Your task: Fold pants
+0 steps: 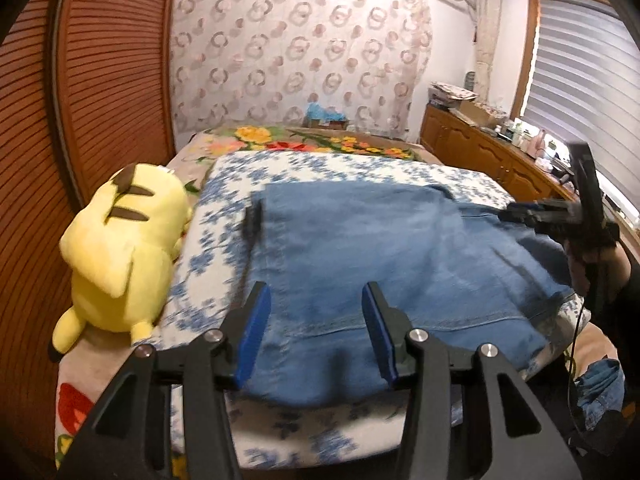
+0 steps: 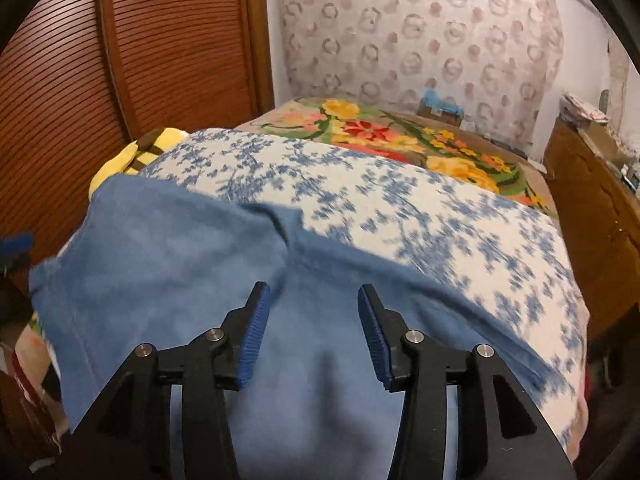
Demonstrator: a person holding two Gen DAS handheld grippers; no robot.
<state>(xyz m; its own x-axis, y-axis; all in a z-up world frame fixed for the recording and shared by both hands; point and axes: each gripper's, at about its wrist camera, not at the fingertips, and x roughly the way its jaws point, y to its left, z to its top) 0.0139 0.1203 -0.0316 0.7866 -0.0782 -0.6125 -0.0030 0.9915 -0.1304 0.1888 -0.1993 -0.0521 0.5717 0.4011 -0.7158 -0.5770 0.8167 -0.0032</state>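
Blue denim pants (image 1: 360, 256) lie spread flat on a blue-flowered white cloth (image 1: 224, 216) on the bed. My left gripper (image 1: 316, 300) is open, its blue pads over the near hem of the pants, holding nothing. In the left wrist view my right gripper (image 1: 516, 214) hovers at the pants' right edge. In the right wrist view the right gripper (image 2: 312, 300) is open and empty above the pants (image 2: 180, 256), which fill the lower left. Whether the pads touch the denim cannot be told.
A yellow plush toy (image 1: 124, 248) lies on the bed's left side by a slatted wooden door (image 1: 100, 80). A flowered blanket (image 2: 400, 132) covers the far bed. A wooden cabinet (image 1: 480, 148) with clutter stands at right. More denim (image 1: 600, 392) hangs low right.
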